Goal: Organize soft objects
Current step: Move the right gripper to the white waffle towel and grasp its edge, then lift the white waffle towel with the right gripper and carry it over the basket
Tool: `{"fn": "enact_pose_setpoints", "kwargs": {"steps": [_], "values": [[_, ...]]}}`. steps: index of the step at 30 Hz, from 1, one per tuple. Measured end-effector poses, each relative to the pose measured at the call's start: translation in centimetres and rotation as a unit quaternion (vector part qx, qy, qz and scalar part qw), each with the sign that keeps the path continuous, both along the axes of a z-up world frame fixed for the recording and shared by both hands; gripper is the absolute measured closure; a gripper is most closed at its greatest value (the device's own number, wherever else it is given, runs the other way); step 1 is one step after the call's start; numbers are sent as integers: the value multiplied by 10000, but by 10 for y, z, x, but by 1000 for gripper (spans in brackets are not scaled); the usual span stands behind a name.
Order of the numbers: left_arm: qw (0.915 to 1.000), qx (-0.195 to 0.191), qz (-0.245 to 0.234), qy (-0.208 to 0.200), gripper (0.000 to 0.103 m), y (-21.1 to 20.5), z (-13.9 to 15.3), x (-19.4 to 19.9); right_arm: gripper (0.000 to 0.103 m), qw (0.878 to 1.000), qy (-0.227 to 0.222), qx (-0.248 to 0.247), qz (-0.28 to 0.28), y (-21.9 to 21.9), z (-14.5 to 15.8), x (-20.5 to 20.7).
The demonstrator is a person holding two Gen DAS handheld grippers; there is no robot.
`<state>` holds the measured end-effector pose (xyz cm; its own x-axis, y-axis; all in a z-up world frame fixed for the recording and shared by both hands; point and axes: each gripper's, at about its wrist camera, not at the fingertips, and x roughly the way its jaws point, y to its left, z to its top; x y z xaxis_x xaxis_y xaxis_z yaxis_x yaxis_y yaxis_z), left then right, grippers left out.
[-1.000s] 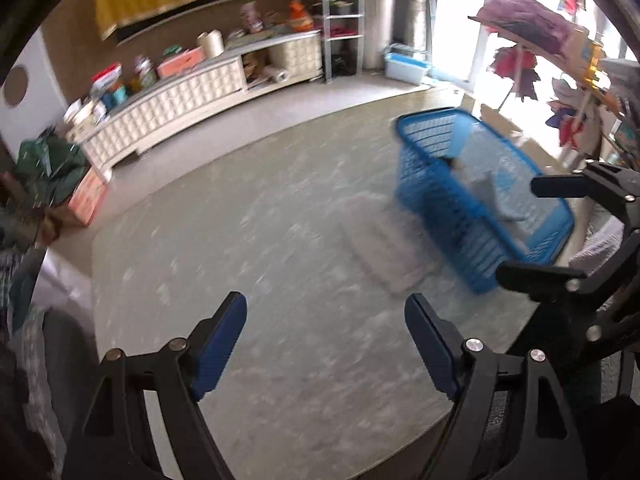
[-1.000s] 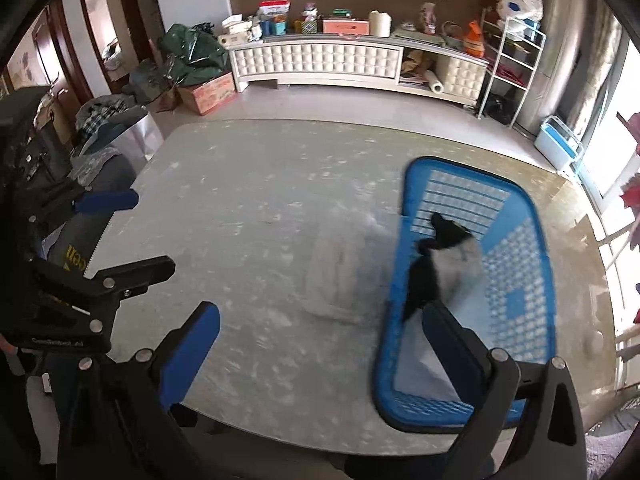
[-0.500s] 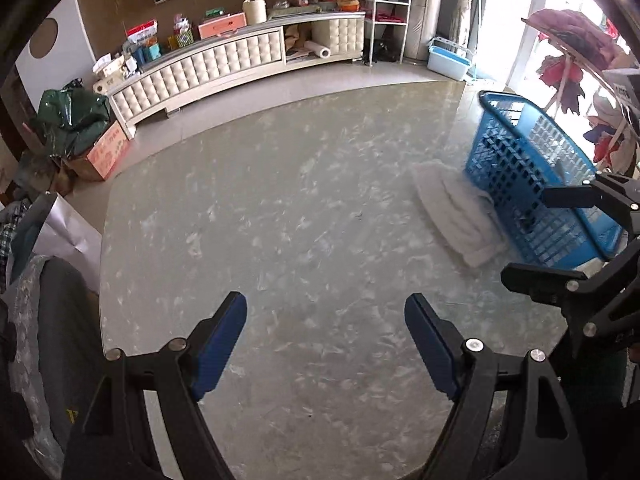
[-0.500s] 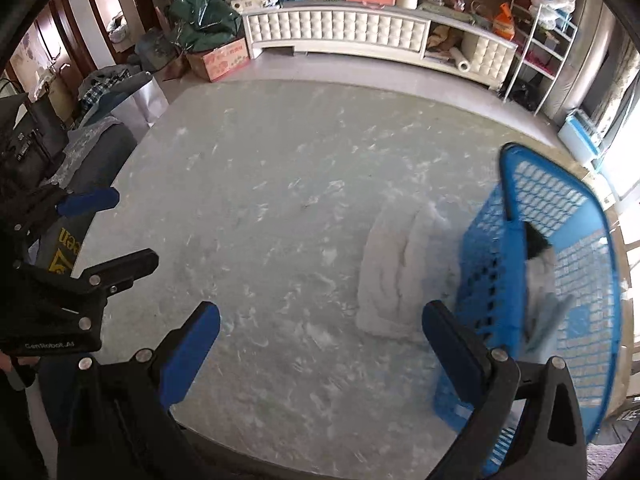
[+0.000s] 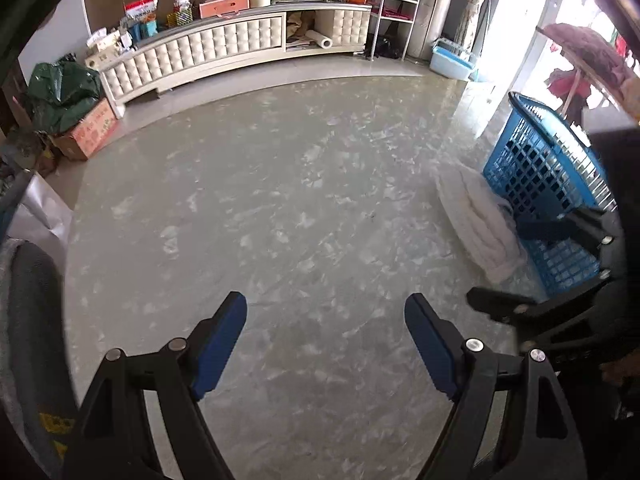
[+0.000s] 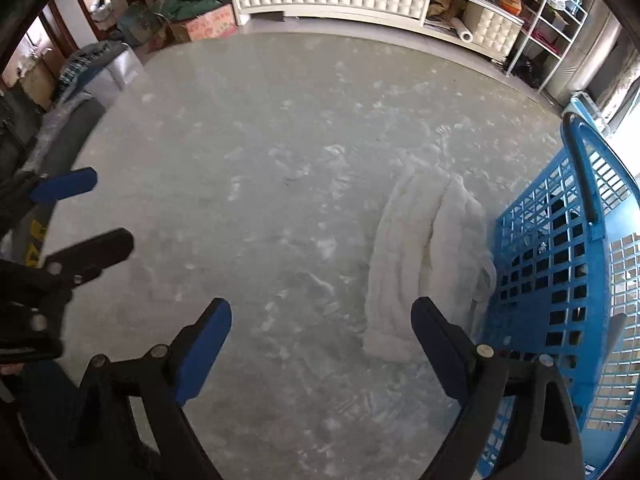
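The right wrist view looks down into the blue basket [image 6: 560,264] through its grid wall, where dark shapes lie inside, too blurred to identify; the left wrist view shows only the basket's outer wall [image 5: 536,168] and rim. The left view alone takes in the pink fabric [image 5: 588,48] above the basket.

The white folded towel [image 6: 428,256] lies on the marble worktop [image 6: 260,200], its long edge touching the basket's wall on the side away from the window. The right tool [image 6: 322,340] hovers released, blue pads spread wide with nothing between them; the towel's near end sits just beyond its right pad. The left tool [image 5: 326,336] is likewise released and holds nothing, well apart from the towel [image 5: 476,220], which lies between it and the basket.
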<state>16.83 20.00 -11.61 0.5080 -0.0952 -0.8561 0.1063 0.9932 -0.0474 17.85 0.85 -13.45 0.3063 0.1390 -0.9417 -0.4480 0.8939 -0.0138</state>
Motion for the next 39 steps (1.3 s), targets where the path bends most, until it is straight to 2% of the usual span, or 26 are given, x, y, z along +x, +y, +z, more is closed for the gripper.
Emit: {"fn": "enact_pose_setpoints", "kwargs": {"steps": [4, 12, 15, 18, 24, 26, 28, 29, 34, 39], "values": [[9993, -349, -112, 100, 23, -1, -11, 11, 26, 9995, 71, -257, -175, -1, -19, 6], [9992, -21, -270, 282, 23, -14, -40, 28, 36, 9977, 199, -522, -393, -4, -46, 17], [9990, 115, -297, 313, 23, -18, -48, 31, 40, 9969, 119, -607, -482, -3, -50, 23], [9987, 46, -329, 374, 23, -20, -54, 32, 43, 9965, 92, -628, -538, -2, -52, 27], [9987, 20, -352, 366, 23, -21, -58, 32, 55, 9955, 104, -678, -654, -8, -53, 41], [9986, 5, -356, 384, 23, -21, -59, 31, 63, 9948, 128, -693, -731, -14, -53, 44], [9986, 5, -354, 387, 23, -20, -61, 35, 76, 9941, 123, -753, -769, -25, -51, 49], [9986, 8, -363, 373, 23, -20, -61, 35, 78, 9938, 118, -805, -754, -27, -51, 49], [9986, 39, -412, 321, 23, -21, -60, 34, 87, 9936, 89, -909, -667, -29, -54, 45], [9987, 33, -430, 263, 23, -22, -56, 30, 91, 9947, 112, -820, -610, -29, -53, 40]]}}
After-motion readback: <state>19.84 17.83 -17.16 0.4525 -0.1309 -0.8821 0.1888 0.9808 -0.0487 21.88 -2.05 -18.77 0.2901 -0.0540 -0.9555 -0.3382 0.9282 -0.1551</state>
